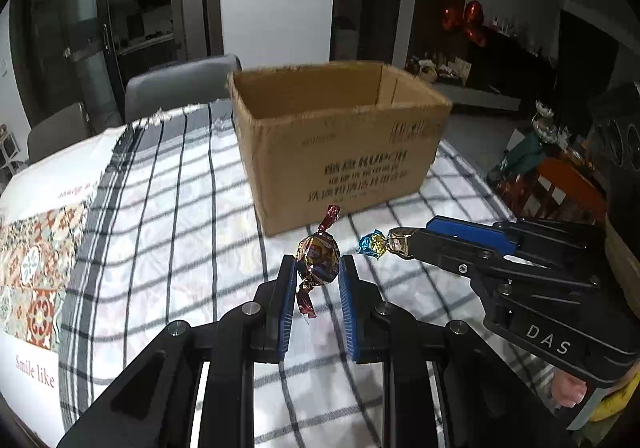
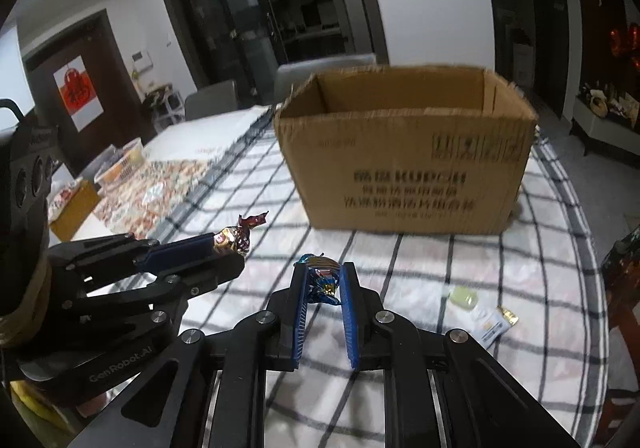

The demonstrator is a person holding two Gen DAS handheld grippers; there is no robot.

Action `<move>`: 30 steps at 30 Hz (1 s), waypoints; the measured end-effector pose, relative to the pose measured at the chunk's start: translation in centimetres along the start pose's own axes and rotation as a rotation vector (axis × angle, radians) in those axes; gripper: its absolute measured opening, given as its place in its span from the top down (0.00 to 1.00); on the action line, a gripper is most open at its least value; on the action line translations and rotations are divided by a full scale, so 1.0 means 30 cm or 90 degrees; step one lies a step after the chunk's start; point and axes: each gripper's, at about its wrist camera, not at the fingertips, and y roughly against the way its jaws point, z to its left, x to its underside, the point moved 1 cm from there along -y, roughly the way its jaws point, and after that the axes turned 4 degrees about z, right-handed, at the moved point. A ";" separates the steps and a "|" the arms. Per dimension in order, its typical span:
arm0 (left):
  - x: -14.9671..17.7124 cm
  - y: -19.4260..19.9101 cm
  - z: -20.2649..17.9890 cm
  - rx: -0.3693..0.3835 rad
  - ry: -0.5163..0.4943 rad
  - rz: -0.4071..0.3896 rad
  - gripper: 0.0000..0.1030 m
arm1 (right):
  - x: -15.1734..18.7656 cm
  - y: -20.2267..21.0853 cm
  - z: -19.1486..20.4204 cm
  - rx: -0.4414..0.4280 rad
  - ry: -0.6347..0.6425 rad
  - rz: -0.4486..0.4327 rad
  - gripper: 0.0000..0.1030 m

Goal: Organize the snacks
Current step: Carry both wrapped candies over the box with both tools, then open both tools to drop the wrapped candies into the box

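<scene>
My left gripper [image 1: 318,266] is shut on a round candy in red and gold foil [image 1: 318,258], held above the checked tablecloth. In the right wrist view the same red candy [image 2: 234,238] sticks out of the left gripper [image 2: 228,244]. My right gripper [image 2: 324,278] is shut on a candy in blue and gold foil [image 2: 322,280]. From the left wrist view that blue candy [image 1: 374,244] shows at the tip of the right gripper [image 1: 400,244]. An open cardboard box [image 1: 340,144] [image 2: 404,152] stands on the table just beyond both grippers.
A pale green packet [image 2: 464,298] and a white sachet [image 2: 494,322] lie on the checked cloth [image 2: 520,248] at the right. A patterned mat [image 1: 36,268] lies at the left. Grey chairs [image 1: 180,88] stand behind the table, and a small basket [image 2: 120,164] sits at the far left.
</scene>
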 end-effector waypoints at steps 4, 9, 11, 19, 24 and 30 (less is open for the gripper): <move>-0.061 0.039 -0.019 0.001 -0.005 -0.028 0.79 | -0.051 0.048 -0.017 0.002 -0.004 -0.030 0.83; -0.145 0.072 -0.033 0.000 -0.009 -0.056 0.79 | -0.122 0.099 -0.037 0.010 -0.007 -0.067 0.83; -0.182 0.080 -0.038 -0.003 -0.013 -0.066 0.79 | -0.153 0.117 -0.046 0.013 -0.006 -0.079 0.83; -0.304 0.058 -0.042 -0.001 -0.017 -0.079 0.79 | -0.283 0.152 -0.086 0.029 0.003 -0.118 0.83; -0.374 0.018 -0.029 -0.003 -0.014 -0.080 0.79 | -0.352 0.137 -0.119 0.043 0.011 -0.126 0.83; -0.446 -0.054 -0.014 -0.003 -0.012 -0.075 0.79 | -0.426 0.093 -0.163 0.054 0.016 -0.127 0.83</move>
